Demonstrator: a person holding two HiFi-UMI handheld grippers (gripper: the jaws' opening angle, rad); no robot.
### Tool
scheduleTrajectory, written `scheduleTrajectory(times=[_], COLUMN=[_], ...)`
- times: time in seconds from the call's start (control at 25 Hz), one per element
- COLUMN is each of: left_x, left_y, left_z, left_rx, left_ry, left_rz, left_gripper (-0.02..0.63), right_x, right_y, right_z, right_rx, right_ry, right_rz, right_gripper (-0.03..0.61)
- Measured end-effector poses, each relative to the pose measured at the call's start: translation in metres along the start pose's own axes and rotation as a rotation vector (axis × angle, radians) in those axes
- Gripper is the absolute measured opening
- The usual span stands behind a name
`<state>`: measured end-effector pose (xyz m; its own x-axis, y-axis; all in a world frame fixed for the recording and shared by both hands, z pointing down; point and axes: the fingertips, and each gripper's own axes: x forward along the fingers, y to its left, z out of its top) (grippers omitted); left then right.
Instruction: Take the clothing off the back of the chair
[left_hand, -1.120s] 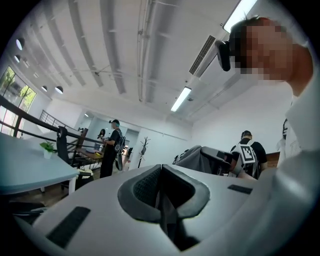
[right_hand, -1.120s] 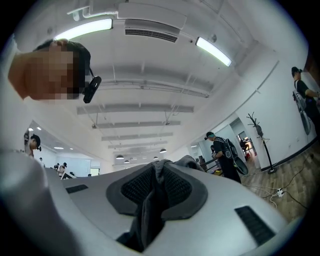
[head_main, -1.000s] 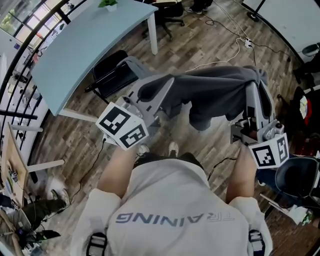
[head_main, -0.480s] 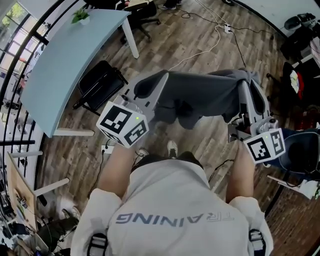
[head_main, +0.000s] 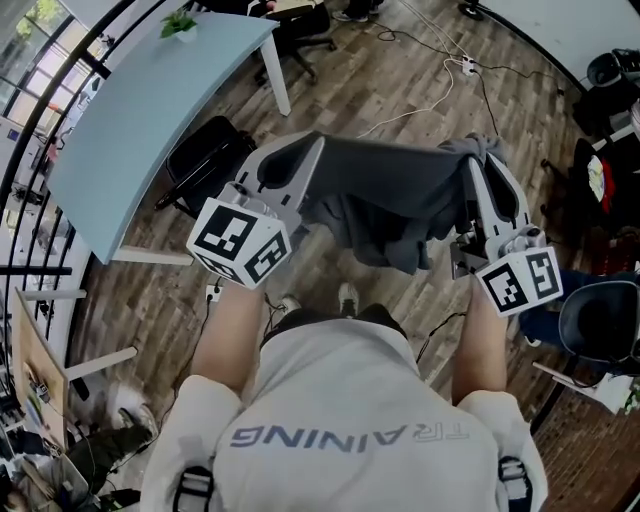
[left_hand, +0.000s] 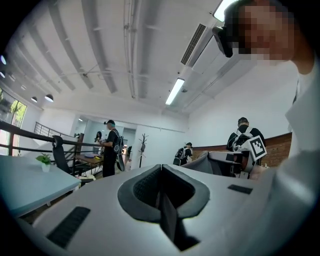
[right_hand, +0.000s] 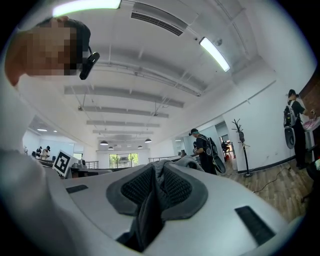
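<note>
1. Gripping the grey clothing at each end, the left tongs and right tongs are both clamped on cloth. It hangs mid-frame above the wooden floor, its top edge straighter than a second ago.
2. Between the left pads only a thin dark fold shows, and the sagging middle hides the garment's shape.

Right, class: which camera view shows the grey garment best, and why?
The head view: the grey garment shows across its full span, stretched between the left claw and the right claw. Each gripper view shows only a fold pinched between its own jaws.
</note>
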<state>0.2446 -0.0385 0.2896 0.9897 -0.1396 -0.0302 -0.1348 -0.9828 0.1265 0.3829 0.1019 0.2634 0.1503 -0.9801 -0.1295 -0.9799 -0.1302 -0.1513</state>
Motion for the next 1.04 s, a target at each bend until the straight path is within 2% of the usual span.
scheduleTrajectory(times=[0.48,1.04], left_x=[-0.015,-0.027], left_y=[0.023,0.044], left_z=[0.009,0.012], left_rx=[0.028,0.002], left_ry=[-0.013,-0.027], left_rz=[0.054,0.093], left_gripper=[0.038,0.038], right_x=[0.023,0.044], right_y=[0.013,0.028], right_z=[-0.015,-0.018], right_rx=[0.02,0.01], right_ry=[0.022,0.031], right_rz=[0.035,0.085], right_gripper=[0.087,0.087])
